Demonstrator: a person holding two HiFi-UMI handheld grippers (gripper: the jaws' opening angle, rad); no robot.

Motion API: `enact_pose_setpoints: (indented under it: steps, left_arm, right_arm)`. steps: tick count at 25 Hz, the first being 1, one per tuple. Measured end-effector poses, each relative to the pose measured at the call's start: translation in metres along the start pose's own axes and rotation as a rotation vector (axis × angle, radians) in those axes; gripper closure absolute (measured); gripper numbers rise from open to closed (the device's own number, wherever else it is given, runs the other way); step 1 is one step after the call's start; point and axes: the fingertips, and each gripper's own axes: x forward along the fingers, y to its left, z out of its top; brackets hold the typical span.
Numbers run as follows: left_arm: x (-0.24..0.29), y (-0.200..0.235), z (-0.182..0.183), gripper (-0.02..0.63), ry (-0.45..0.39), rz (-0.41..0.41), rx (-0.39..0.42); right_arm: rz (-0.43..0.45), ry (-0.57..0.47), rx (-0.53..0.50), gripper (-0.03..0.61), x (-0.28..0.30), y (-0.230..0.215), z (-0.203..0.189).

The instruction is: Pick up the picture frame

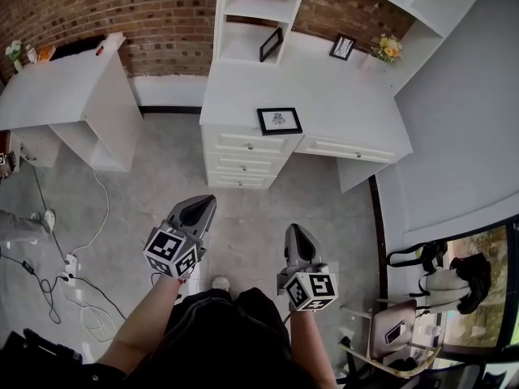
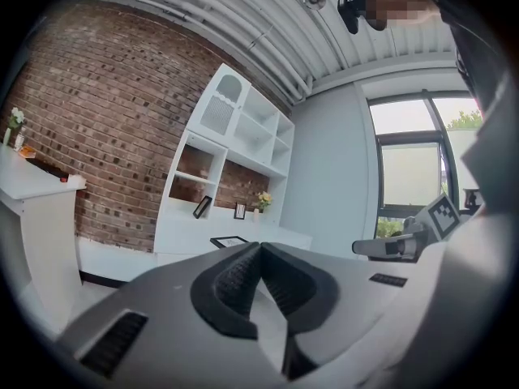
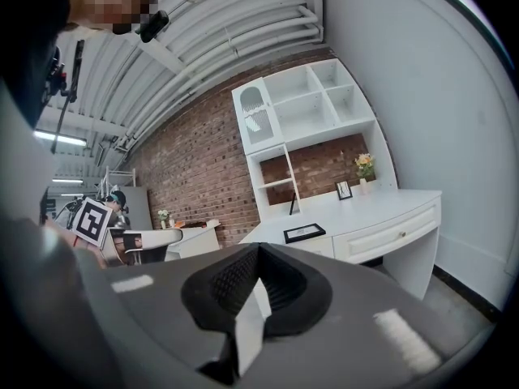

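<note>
A black picture frame (image 1: pixel 279 121) lies flat near the front edge of the white desk (image 1: pixel 349 112), above the drawers. It also shows in the left gripper view as the picture frame (image 2: pixel 229 241) and in the right gripper view as the picture frame (image 3: pixel 304 232). Both grippers hover over the floor, well short of the desk. My left gripper (image 1: pixel 203 205) points toward the drawers, its jaws together and empty (image 2: pixel 259 245). My right gripper (image 1: pixel 293 233) sits to its right, also shut with nothing in it (image 3: pixel 258 247).
Two more small frames, a leaning one (image 1: pixel 271 44) and an upright one (image 1: pixel 342 46), stand at the desk's back beside yellow flowers (image 1: pixel 388 49). A white side table (image 1: pixel 65 87) is at the left. Cables (image 1: pixel 81 258) trail on the floor. A chair and bag (image 1: pixel 446 282) are at the right.
</note>
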Motion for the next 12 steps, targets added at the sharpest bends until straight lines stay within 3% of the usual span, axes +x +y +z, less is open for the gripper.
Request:
enact_pose_setpoints:
  steps: [12]
  left_arm:
    - [0.037, 0.024, -0.006, 0.611, 0.016, 0.026, -0.018]
  right_arm:
    - [0.018, 0.020, 0.066, 0.575, 0.053, -0.022, -0.009]
